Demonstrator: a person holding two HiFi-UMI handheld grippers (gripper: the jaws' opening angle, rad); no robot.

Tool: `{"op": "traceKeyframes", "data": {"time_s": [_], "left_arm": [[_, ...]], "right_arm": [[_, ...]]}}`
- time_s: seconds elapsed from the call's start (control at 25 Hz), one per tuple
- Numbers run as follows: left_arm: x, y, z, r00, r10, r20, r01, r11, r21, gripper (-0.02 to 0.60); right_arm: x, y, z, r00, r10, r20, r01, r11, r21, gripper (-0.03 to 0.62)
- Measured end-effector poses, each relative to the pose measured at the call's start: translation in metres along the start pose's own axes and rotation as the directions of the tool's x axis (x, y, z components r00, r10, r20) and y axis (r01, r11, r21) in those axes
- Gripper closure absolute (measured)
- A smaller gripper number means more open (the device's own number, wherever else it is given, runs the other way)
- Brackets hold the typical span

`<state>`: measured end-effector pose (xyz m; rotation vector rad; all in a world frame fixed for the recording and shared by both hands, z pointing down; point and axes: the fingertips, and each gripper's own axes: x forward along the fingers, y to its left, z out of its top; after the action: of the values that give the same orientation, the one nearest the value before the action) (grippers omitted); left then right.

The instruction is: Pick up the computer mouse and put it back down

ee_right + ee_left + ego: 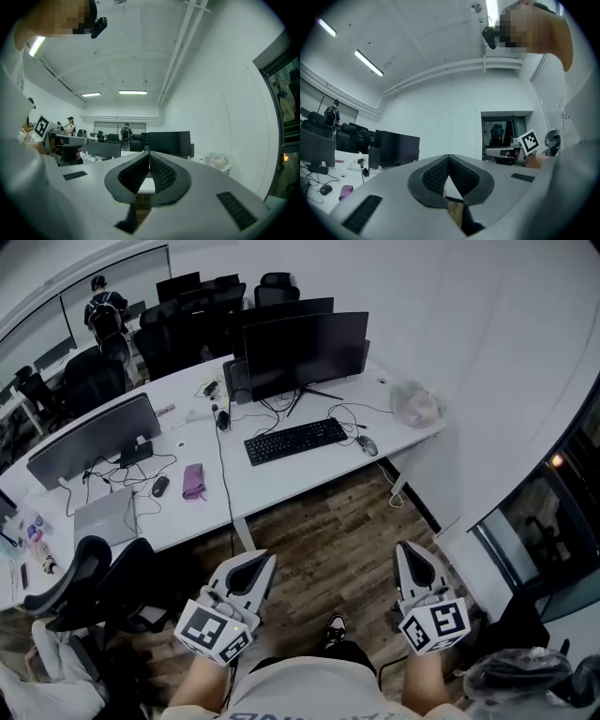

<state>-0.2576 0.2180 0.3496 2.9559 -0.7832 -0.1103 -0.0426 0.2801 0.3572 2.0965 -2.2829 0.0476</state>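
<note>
A small grey computer mouse [367, 445] lies on the white desk [309, 479], just right of the black keyboard [296, 440]. A second, black mouse [160, 486] [326, 189] sits on the desk further left, beside a pink cloth [193, 480]. Both grippers are held low near my body over the wooden floor, well short of the desk. The left gripper [264, 560] [449, 157] has its jaws together with nothing in them. My right gripper [410, 549] [149, 153] is likewise shut and empty.
Two dark monitors [305, 352] [94, 439] stand on the desk with cables around them. A clear plastic bag [415, 405] lies at the desk's right end. A black office chair [89, 582] stands at the lower left. A person [105, 315] is far back.
</note>
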Motion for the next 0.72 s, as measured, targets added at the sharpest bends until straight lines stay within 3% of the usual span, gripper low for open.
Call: {"op": "traceKeyframes", "data": {"time_s": [0.72], "left_arm": [[0.141,0.003,0.004,0.999,0.035,-0.027,-0.035,0.999,0.013,0.577]], "right_arm": [[0.072,-0.125,0.0,0.999,0.052,0.005,-0.052,0.998,0.043,0.574]]}}
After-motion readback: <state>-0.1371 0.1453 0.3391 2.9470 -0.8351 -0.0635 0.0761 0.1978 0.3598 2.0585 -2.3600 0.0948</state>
